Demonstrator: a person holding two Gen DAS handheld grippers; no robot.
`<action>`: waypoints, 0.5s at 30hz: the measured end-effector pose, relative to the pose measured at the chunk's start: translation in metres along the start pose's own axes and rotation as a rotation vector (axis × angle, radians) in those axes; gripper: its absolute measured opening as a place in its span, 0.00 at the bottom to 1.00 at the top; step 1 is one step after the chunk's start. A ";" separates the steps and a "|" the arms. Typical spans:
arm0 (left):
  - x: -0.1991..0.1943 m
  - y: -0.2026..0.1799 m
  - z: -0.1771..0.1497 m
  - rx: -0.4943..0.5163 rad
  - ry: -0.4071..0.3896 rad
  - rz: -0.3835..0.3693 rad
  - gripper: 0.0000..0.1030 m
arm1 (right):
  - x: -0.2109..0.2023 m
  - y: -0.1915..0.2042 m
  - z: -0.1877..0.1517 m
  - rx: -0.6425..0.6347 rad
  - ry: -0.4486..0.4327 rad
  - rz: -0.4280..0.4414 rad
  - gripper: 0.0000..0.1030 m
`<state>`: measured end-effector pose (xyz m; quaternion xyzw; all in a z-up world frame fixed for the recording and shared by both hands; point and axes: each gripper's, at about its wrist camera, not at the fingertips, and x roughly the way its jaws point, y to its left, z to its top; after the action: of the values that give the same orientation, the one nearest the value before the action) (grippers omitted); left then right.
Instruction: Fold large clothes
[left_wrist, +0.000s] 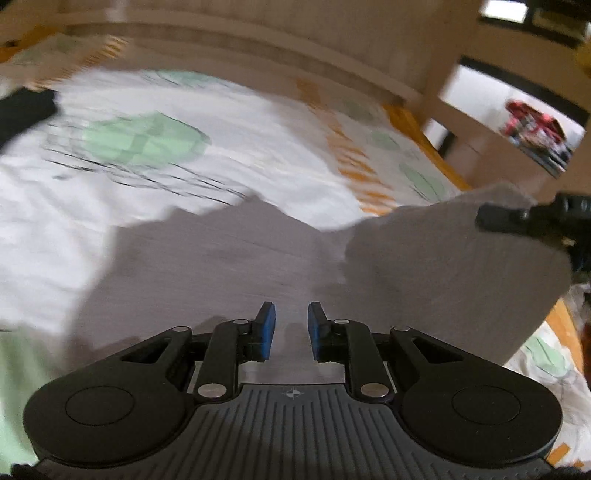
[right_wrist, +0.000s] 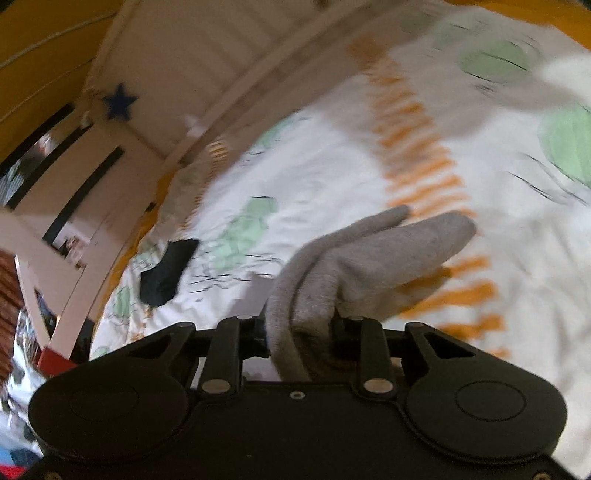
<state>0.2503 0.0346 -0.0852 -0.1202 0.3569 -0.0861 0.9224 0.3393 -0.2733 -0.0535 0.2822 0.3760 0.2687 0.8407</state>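
A grey garment (left_wrist: 221, 266) lies spread on the bed under my left gripper (left_wrist: 291, 328). The blue pads (left_wrist: 267, 325) stand a little apart with nothing between them, just above the cloth. At the right of the left wrist view the garment's corner (left_wrist: 461, 258) is lifted off the bed, and my right gripper (left_wrist: 491, 221) holds it at its top edge. In the right wrist view my right gripper (right_wrist: 301, 325) is shut on a bunched fold of the grey garment (right_wrist: 369, 258), which hides the pads and sticks out ahead of them above the bed.
The bed cover (left_wrist: 277, 155) is white with green shapes and orange stripes. A black piece of clothing (right_wrist: 166, 269) lies on it, far from the grey garment. A wooden bed frame (left_wrist: 436, 147) and pale shelving (left_wrist: 480, 110) border the bed.
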 end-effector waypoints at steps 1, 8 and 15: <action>-0.009 0.010 0.000 -0.009 -0.017 0.023 0.19 | 0.009 0.017 0.003 -0.029 0.009 0.014 0.36; -0.051 0.067 -0.007 -0.104 -0.067 0.141 0.19 | 0.093 0.103 -0.011 -0.169 0.128 0.100 0.36; -0.082 0.095 -0.019 -0.203 -0.098 0.166 0.19 | 0.190 0.128 -0.066 -0.175 0.243 0.098 0.36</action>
<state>0.1846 0.1424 -0.0735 -0.1869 0.3268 0.0327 0.9259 0.3657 -0.0401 -0.0951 0.1911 0.4357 0.3733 0.7964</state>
